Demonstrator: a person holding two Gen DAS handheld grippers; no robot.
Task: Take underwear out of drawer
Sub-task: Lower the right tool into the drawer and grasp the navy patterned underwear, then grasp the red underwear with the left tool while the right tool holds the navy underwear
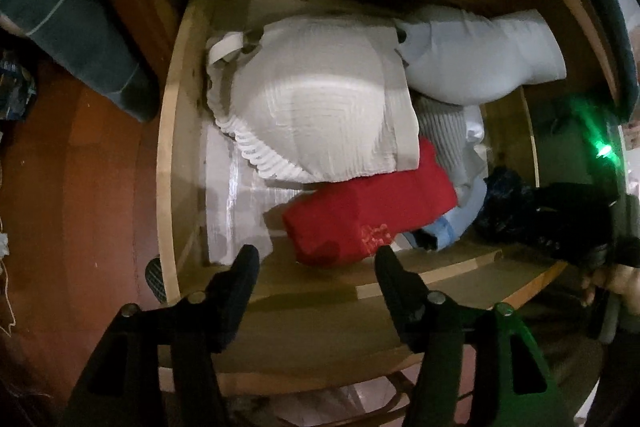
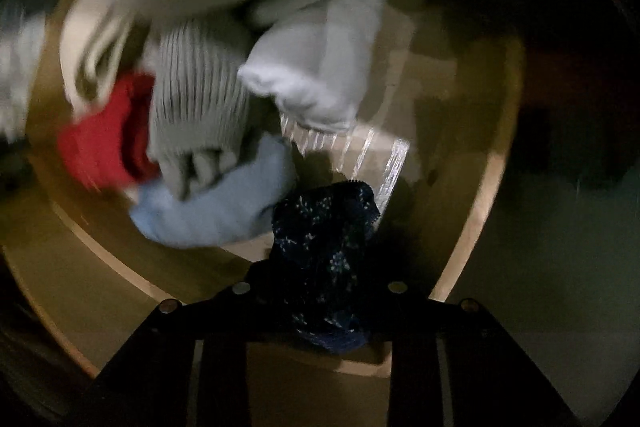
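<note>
- The right gripper's (image 2: 320, 287) fingertips are hidden behind the dark underwear (image 2: 324, 259) bunched between them; the jaws stand close together, clenched on the cloth.
- That underwear is navy with pale flecks. It hangs from the gripper over the drawer's (image 1: 166, 163) front right corner, apart from the other clothes.
- The right wrist view is smeared by motion, so cloth edges there are soft and its outer parts are too dark to read.
- In the left wrist view the same underwear (image 1: 532, 211) and the right gripper (image 1: 600, 247) sit dim at the right edge, with a green glow above them; a bit of a hand (image 1: 612, 287) shows below, cut off by the frame.
- The left gripper (image 1: 316, 259) points steeply down over the drawer's front edge, jaws released, nothing between them.
- Just beyond its tips lies a red garment (image 1: 368, 211) at the drawer's front; it bears a pale mark I cannot read.
- Behind it a white ribbed garment (image 1: 320, 107) fills the middle, and a pale blue garment (image 1: 480, 59) lies at the back right corner, partly under the cabinet's edge.
- A grey ribbed piece (image 2: 196, 95) and a light blue piece (image 2: 216, 211) lie between the red garment and the underwear.
</note>
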